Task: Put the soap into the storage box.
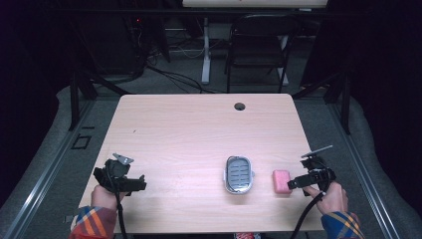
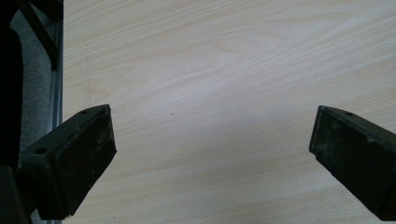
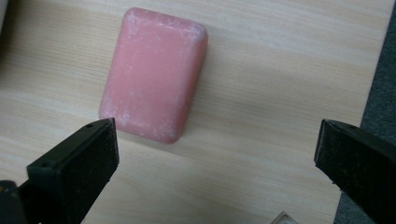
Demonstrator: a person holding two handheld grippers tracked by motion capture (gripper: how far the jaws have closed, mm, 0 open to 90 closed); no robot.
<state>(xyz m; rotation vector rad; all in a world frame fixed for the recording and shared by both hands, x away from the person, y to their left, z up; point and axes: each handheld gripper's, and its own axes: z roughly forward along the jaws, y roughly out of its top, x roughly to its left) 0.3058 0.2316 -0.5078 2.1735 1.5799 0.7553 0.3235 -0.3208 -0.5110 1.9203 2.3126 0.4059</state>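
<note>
**Open jaws beside the pink soap**

The right gripper (image 3: pixel 217 154) has its jaws spread wide with nothing between them, hovering just short of the soap (image 3: pixel 154 74), which lies flat on the table (image 3: pixel 261 84) ahead and a little toward the left jaw. In the high view that gripper (image 1: pixel 293 181) sits just right of the soap (image 1: pixel 281 181), and the dish (image 1: pixel 239 174) stands near the bar's other side.

The bar is a rounded rectangle with a dusty, dry-looking skin. It should be firm and fairly light, but its rounded edges and waxy faces could slip under a hard squeeze. Gripping across the two long flanks, mid-length, looks safest.

Its long axis runs roughly away from the person, tilted slightly.

The left gripper (image 2: pixel 212 154) is likewise open over bare wood, well apart from the soap.
</note>
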